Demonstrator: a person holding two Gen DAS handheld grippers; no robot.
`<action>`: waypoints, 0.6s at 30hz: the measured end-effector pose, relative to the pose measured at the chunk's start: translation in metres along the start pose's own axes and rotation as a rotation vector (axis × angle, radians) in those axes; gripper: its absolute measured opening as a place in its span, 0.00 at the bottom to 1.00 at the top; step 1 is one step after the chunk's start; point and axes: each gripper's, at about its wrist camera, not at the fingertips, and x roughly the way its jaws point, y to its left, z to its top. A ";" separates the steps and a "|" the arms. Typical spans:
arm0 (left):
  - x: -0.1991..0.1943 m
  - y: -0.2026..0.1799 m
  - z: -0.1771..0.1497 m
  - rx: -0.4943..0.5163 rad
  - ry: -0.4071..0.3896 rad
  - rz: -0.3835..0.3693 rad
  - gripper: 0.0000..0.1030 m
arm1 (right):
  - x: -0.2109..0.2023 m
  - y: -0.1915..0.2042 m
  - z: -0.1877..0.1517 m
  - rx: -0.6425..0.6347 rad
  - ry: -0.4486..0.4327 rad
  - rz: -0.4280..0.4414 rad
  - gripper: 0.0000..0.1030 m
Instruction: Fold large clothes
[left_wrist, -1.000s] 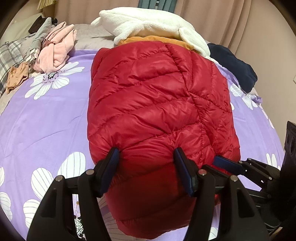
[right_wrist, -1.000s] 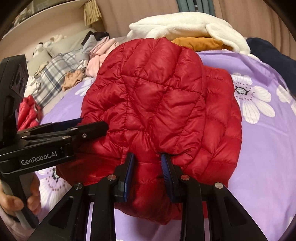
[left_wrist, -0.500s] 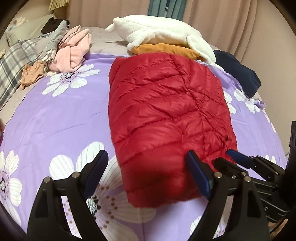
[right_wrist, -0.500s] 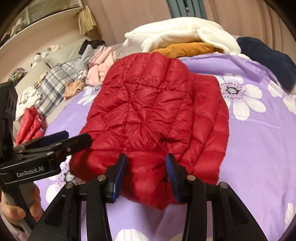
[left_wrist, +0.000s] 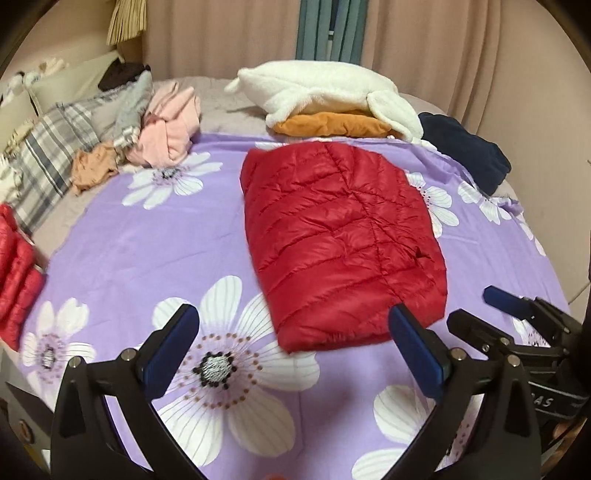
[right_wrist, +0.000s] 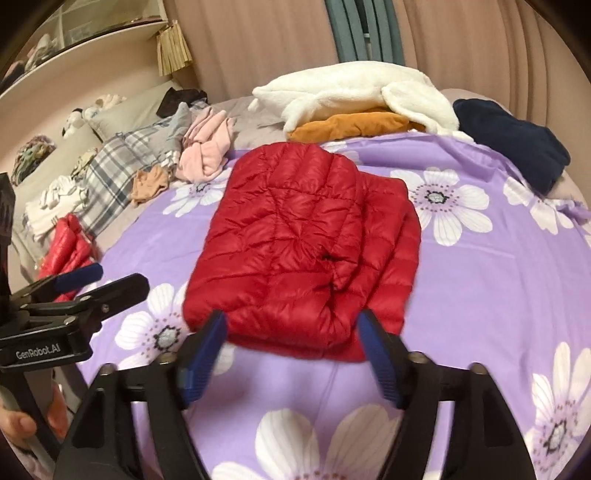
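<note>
A red quilted puffer jacket (left_wrist: 340, 243) lies folded into a compact rectangle on the purple flowered sheet (left_wrist: 147, 251); it also shows in the right wrist view (right_wrist: 306, 251). My left gripper (left_wrist: 291, 350) is open and empty, held above the sheet just short of the jacket's near edge. My right gripper (right_wrist: 291, 354) is open and empty, also just short of the near edge. The right gripper shows at the right of the left wrist view (left_wrist: 517, 325), and the left gripper at the left of the right wrist view (right_wrist: 92, 288).
A white fleece (left_wrist: 332, 92) on an orange garment (left_wrist: 332, 125) lies behind the jacket, a navy garment (left_wrist: 465, 151) at back right. Pink clothes (left_wrist: 170, 129), plaid fabric (left_wrist: 48, 162) and another red puffer (left_wrist: 14, 269) lie at the left.
Both grippers let go of the jacket's near edge, opened wide and drew back toward me. The folded jacket now lies free on the sheet.
</note>
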 end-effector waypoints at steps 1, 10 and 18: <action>-0.008 -0.001 -0.001 0.008 -0.007 0.004 1.00 | -0.005 -0.001 0.000 0.009 -0.006 0.011 0.86; -0.053 -0.009 -0.009 0.020 -0.023 0.078 1.00 | -0.049 0.011 -0.001 0.013 -0.068 -0.004 0.99; -0.070 -0.012 -0.013 0.006 -0.005 0.010 1.00 | -0.068 0.018 -0.001 -0.011 -0.086 -0.047 0.99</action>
